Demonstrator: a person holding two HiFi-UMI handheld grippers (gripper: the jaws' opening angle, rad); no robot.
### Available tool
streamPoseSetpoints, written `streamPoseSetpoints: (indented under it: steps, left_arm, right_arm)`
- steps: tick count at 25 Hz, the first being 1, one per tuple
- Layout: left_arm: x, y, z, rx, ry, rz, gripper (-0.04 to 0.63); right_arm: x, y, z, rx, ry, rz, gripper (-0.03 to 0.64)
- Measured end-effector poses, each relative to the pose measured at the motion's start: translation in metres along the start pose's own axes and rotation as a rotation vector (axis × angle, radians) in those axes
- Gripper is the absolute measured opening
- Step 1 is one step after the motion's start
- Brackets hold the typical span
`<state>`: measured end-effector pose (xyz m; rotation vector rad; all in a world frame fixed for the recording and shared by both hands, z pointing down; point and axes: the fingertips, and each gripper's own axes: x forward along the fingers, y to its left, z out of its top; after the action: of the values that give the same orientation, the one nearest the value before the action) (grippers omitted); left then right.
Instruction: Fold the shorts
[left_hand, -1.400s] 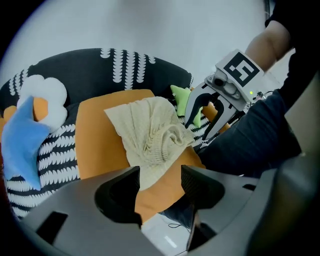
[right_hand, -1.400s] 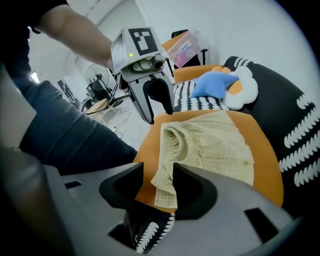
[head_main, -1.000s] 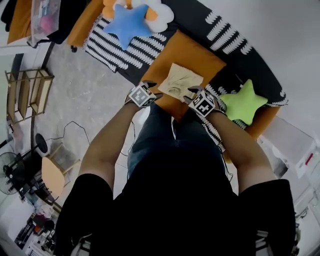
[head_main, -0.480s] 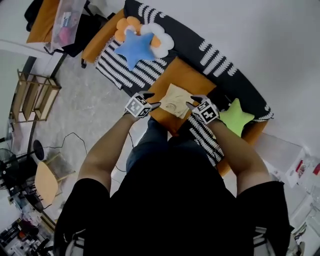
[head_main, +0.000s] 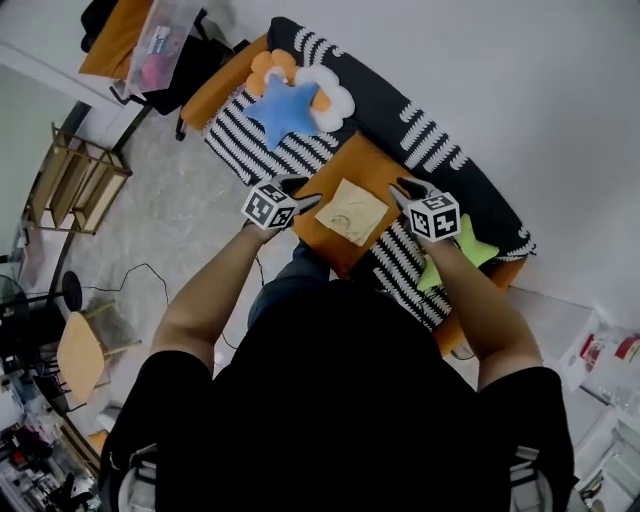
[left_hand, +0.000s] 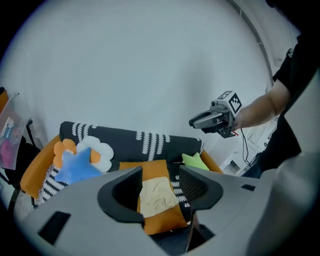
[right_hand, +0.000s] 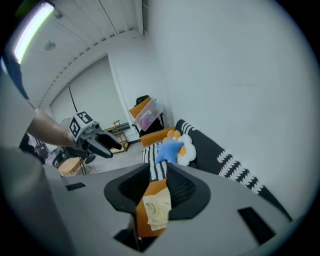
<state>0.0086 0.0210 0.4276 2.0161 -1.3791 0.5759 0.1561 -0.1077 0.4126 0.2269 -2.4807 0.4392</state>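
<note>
The beige shorts (head_main: 351, 212) lie folded into a small square on an orange cushion (head_main: 378, 165) on the sofa. Both grippers hang in the air above them, apart from the cloth. My left gripper (head_main: 303, 197) is off the left side of the shorts, and its jaws are closing with nothing between them. On the other side my right gripper (head_main: 404, 187) is also empty, and its narrow gap is closing too. The left gripper view looks between the left gripper's (left_hand: 160, 182) jaws down onto the shorts (left_hand: 156, 196). The right gripper view shows the shorts (right_hand: 158, 210) far below the right gripper (right_hand: 159, 175).
The sofa (head_main: 425, 112) is black with white stripes. A blue star pillow (head_main: 285, 105) lies at its left end and a green star pillow (head_main: 470, 250) at its right. A wooden rack (head_main: 75, 180) and a chair (head_main: 80, 350) stand on the floor to the left.
Both grippers have lifted away from the shorts and spread apart. The shorts stay folded on the cushion and now look smaller and farther below.
</note>
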Motion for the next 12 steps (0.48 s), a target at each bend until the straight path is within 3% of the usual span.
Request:
streamPoseSetpoints:
  steps: [7, 12]
  left_arm:
    - [-0.024, -0.004, 0.032, 0.006, -0.083, 0.031, 0.236]
    - [-0.040, -0.011, 0.052, 0.023, -0.135, 0.054, 0.225]
  right_arm:
    - [-0.040, 0.010, 0.060, 0.040, -0.137, 0.014, 0.094]
    - [-0.065, 0.010, 0.072, 0.041, -0.178, -0.005, 0.087]
